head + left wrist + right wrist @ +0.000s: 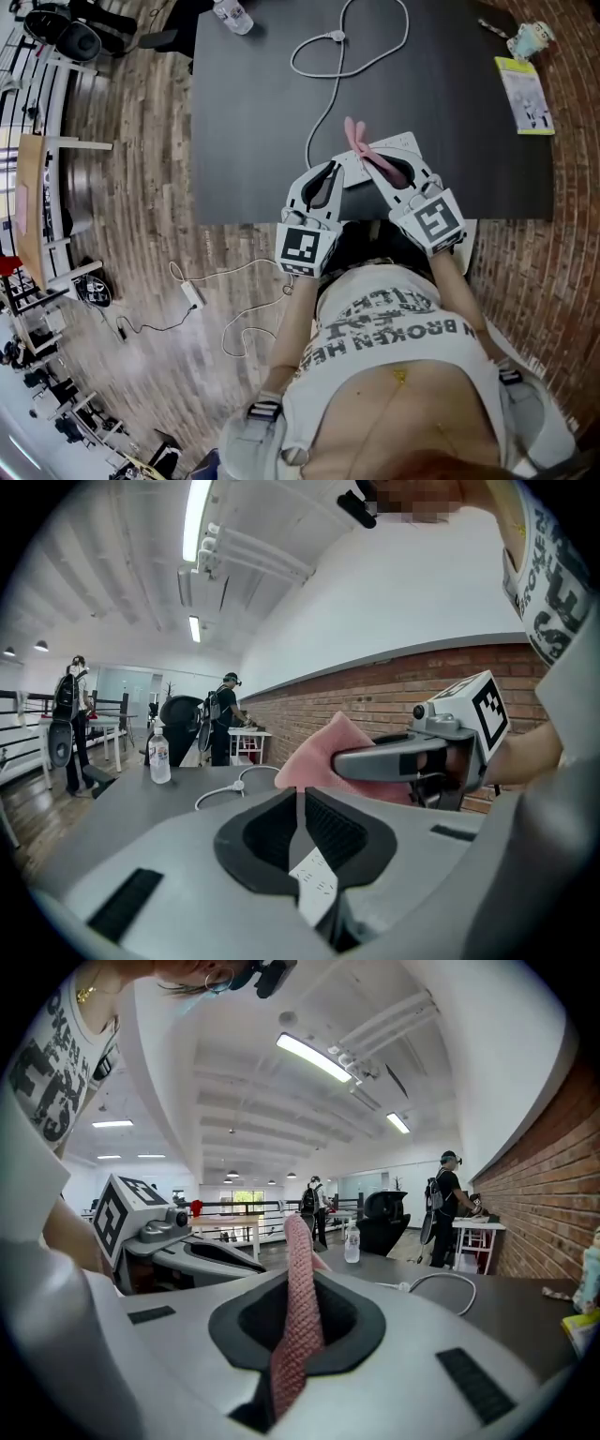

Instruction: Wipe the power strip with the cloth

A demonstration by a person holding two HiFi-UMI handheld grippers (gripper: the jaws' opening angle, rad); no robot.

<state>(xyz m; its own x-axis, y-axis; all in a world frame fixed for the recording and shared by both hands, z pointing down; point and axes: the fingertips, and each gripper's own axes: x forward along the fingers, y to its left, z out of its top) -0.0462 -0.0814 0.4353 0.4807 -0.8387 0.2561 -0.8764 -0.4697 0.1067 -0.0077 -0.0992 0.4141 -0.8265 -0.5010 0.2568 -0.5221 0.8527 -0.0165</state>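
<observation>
The white power strip (403, 146) lies near the front edge of the black table (253, 141), and its white cable (323, 112) loops away across the top. My right gripper (375, 165) is shut on a pink cloth (358, 142), which stands up between its jaws (300, 1279) just above the strip. My left gripper (330, 172) hovers at the strip's left end with its jaws shut (300, 803) and nothing held. A patch of the white strip (314, 885) shows beneath them. From the left gripper view, the cloth (323, 752) sticks out of the right gripper (339, 761).
A water bottle (232, 14) stands at the table's far edge. A yellow-green packet (525, 94) and a small toy-like object (531, 37) lie at the right. A brick wall runs along the right. Another strip and cable (192, 295) lie on the wooden floor. People stand far off (448, 1204).
</observation>
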